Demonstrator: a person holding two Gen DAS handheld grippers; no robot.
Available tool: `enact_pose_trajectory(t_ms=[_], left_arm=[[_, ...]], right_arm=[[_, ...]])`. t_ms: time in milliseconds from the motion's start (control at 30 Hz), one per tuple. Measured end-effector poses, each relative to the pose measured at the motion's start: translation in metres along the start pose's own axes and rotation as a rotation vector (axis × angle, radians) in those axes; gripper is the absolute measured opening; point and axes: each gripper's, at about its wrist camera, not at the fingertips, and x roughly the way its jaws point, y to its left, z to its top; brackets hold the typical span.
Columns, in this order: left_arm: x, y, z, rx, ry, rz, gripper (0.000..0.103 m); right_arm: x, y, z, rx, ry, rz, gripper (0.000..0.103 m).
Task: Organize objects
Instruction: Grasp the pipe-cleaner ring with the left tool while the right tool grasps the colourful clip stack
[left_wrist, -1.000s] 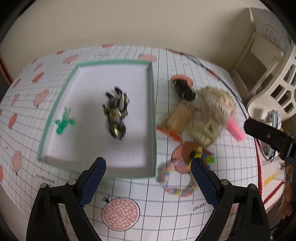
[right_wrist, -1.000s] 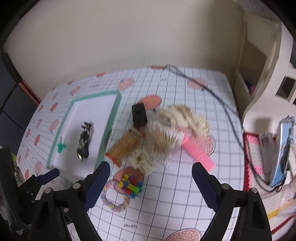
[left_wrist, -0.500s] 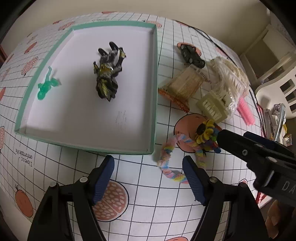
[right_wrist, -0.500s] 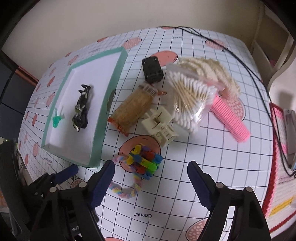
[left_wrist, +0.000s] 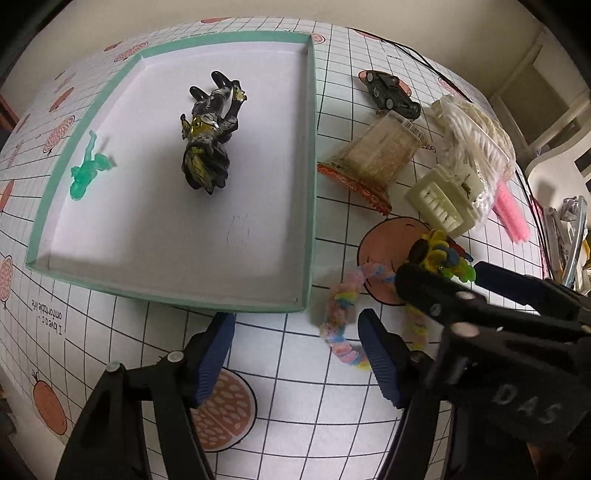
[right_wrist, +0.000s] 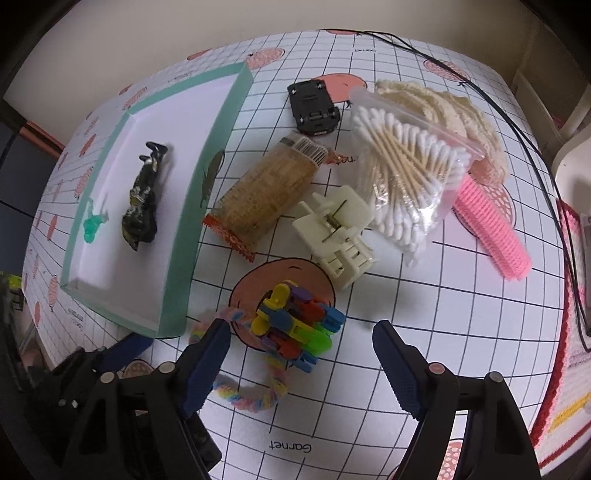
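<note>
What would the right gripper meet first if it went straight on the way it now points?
Most likely the bundle of colourful clips, which lies just ahead between the open jaws of the right gripper, on the rainbow cord. Depth is hard to judge here.

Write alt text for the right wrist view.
The open right hand-held gripper hovers over a bundle of colourful clips on a pastel rope ring. Beyond lie a cream hair claw, bagged cotton swabs and a green-rimmed tray.

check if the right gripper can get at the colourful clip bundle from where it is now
Probably yes. The right gripper is open, with the colourful clip bundle lying between and just ahead of its fingers. Only the pastel rope ring beneath might get caught.
</note>
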Motion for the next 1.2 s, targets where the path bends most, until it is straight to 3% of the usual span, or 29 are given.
enact_pose_trajectory(t_ms=[167, 333, 600, 700, 867, 933, 1200], left_arm=[[-0.001, -0.003, -0.004, 0.024, -0.006, 0.021, 0.068], [-0.003, -0.004, -0.006, 0.044, -0.016, 0.048, 0.058], [-0.006, -0.001, -0.014, 0.051, -0.032, 0.066, 0.049], [-0.008, -0.002, -0.017, 0.064, -0.039, 0.074, 0.043], [-0.01, -0.003, -0.021, 0.083, -0.051, 0.069, 0.028], [-0.011, -0.004, -0.023, 0.092, -0.05, 0.061, 0.016], [-0.014, -0.003, -0.03, 0.108, -0.027, 0.019, 0.011]], right_arm=[[0.01, 0.001, -0.001, -0.004, 0.01, -0.032, 0.082], [0.009, -0.003, -0.003, -0.003, 0.002, -0.037, 0.078], [0.002, -0.023, -0.007, 0.047, -0.004, -0.029, 0.051], [0.0, -0.031, -0.009, 0.069, -0.004, -0.004, 0.047], [-0.001, -0.037, -0.012, 0.075, -0.005, 0.012, 0.046], [-0.001, -0.037, -0.013, 0.07, -0.006, 0.01, 0.046], [-0.002, -0.041, -0.017, 0.077, -0.012, 0.011, 0.045]])
